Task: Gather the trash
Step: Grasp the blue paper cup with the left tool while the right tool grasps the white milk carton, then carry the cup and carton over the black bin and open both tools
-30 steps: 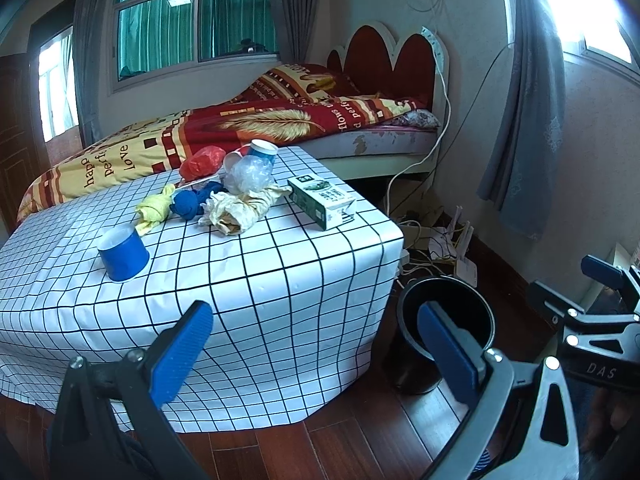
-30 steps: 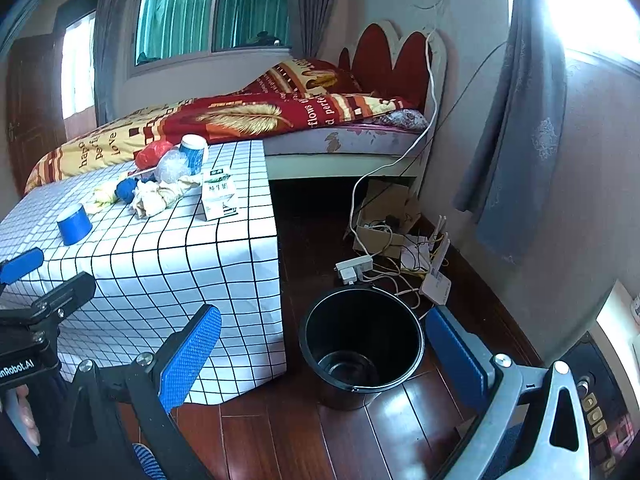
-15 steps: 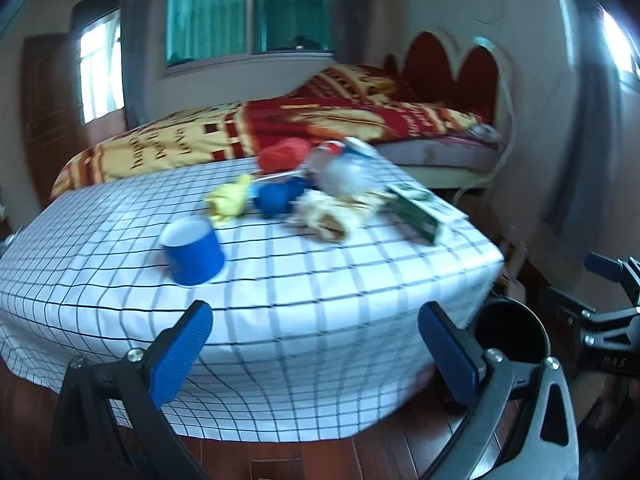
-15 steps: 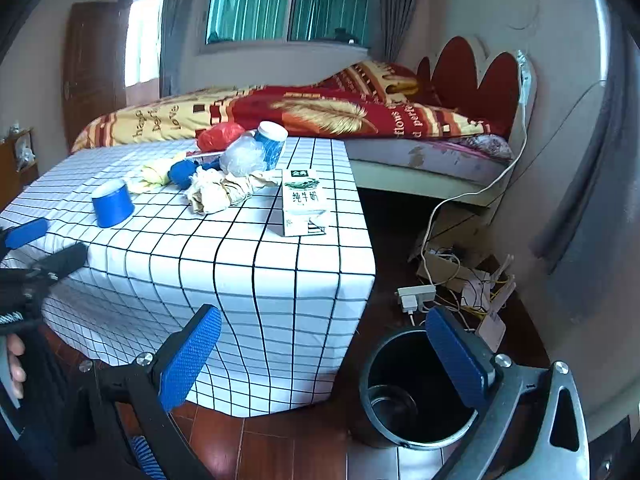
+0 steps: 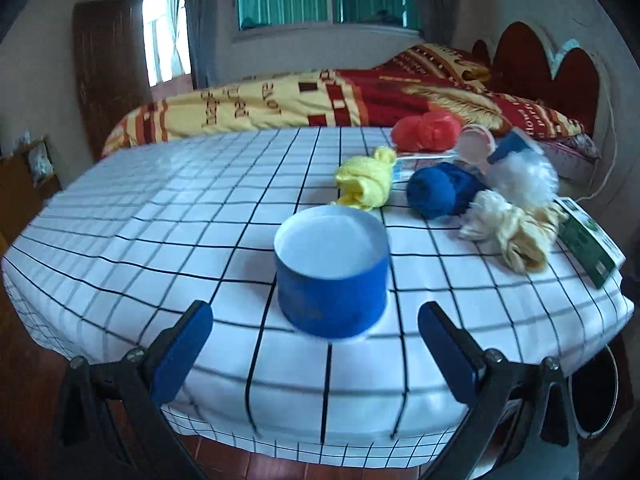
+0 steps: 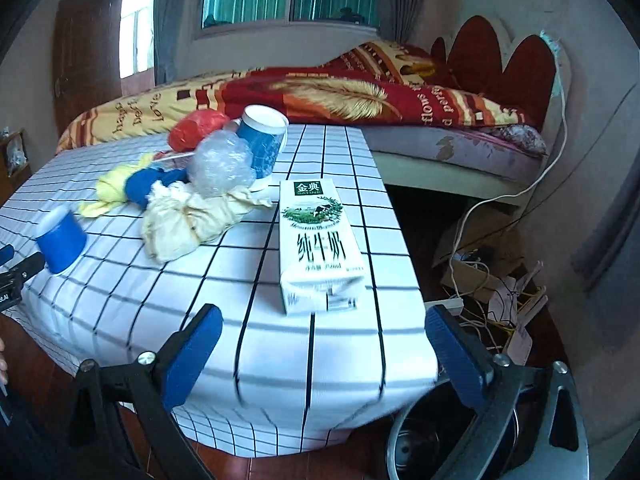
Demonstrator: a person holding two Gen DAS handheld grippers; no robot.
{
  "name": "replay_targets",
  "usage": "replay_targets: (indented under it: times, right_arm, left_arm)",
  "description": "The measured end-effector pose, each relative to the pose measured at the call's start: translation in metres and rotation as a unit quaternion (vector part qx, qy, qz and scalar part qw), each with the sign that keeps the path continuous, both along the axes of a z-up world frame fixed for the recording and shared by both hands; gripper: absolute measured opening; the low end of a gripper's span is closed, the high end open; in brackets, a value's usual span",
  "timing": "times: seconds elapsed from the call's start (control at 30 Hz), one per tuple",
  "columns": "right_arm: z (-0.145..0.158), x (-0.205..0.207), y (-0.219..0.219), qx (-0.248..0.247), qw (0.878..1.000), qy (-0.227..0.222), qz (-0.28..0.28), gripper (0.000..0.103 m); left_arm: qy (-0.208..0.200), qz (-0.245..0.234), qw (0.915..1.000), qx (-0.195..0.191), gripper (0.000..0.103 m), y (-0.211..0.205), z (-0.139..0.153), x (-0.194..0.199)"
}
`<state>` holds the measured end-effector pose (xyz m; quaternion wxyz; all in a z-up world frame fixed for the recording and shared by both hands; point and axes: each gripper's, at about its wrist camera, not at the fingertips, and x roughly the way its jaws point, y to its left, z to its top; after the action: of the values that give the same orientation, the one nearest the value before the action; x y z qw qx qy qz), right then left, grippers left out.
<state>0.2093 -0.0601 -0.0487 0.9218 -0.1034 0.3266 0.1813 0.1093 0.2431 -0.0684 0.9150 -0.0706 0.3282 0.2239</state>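
Left hand-held gripper (image 5: 316,344) wide apart, nothing between the blue pads, lined up on the near blue paper cup (image 5: 331,270) standing upright close to the front edge of the table (image 5: 160,216). Right hand-held gripper (image 6: 322,350) also spread wide and empty, squared on the milk carton (image 6: 318,240) lying flat near the table's right edge.

Best bet here: ease in level, straddle the cup across its sides, close gently so the thin wall doesn't buckle. Same for the carton: take it across its narrow width, not end to end.

Cup interior looks white and bare. Second blue cup (image 6: 262,142) sits tilted at the back among the crumpled bags (image 6: 192,220); contents hidden. Black bin (image 6: 424,440) on the floor below the right corner, only part of its rim and floor showing, so cannot tell what's inside.
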Motion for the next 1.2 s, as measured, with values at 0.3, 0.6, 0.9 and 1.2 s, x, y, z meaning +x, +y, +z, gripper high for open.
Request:
replay_targets:
  times: [0.3, 0.6, 0.9, 1.2]
  right_arm:
    - [-0.014, 0.049, 0.016, -0.007, 1.000, 0.028, 0.001, 0.071]
    - [-0.010, 0.041, 0.004, 0.014, 1.000, 0.011, 0.007, 0.057]
    - [0.021, 0.002, -0.047, 0.026, 0.999, -0.038, -0.013, 0.056]
    - [0.012, -0.036, -0.164, 0.013, 0.995, -0.036, -0.098, 0.056]
  left_arm:
    - [-0.001, 0.005, 0.9993, -0.038, 0.088, 0.024, -0.008, 0.025]
    - [-0.037, -0.049, 0.9971, -0.044, 0.075, 0.005, 0.006, 0.022]
    - [-0.072, -0.146, 0.9864, -0.023, 0.075, -0.077, 0.040, 0.018]
    - [-0.068, -0.284, 0.9558, -0.030, 0.075, -0.194, 0.043, 0.019]
